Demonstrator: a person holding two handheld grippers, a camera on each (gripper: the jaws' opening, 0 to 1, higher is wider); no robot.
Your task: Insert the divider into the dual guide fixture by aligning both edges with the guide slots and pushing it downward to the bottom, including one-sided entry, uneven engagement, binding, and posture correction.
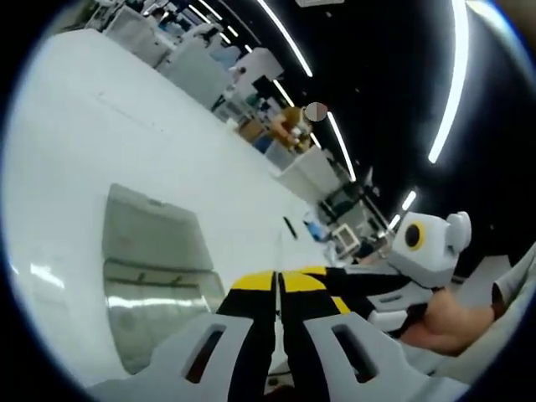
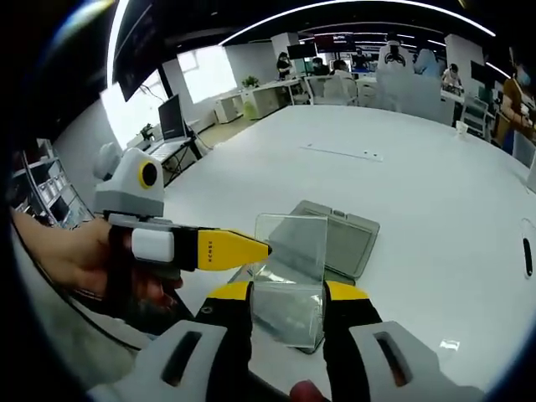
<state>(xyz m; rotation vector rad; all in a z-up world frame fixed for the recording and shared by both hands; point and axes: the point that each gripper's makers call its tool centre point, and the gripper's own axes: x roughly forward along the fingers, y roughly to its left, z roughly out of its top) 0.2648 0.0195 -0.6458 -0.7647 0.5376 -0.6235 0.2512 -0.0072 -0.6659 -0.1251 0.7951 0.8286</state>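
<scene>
- Left gripper view: the left gripper (image 1: 278,295) has its yellow-tipped jaws pressed together on the thin edge of the clear divider (image 1: 279,251), which is seen edge-on as a pale line.
- To the left lies the grey guide fixture (image 1: 151,268) on the white table (image 1: 75,151). At the right the right gripper (image 1: 377,293) comes in, with a hand (image 1: 448,322) behind it.
- Right gripper view: the right gripper (image 2: 287,293) has its jaws apart, and the transparent divider (image 2: 291,272) stands between them; I cannot tell if they touch it.
- The left gripper (image 2: 251,249) reaches from the left and its yellow tip meets the divider's upper left edge.
- The grey guide fixture (image 2: 352,239) lies flat on the table (image 2: 402,159) just behind the divider.
</scene>
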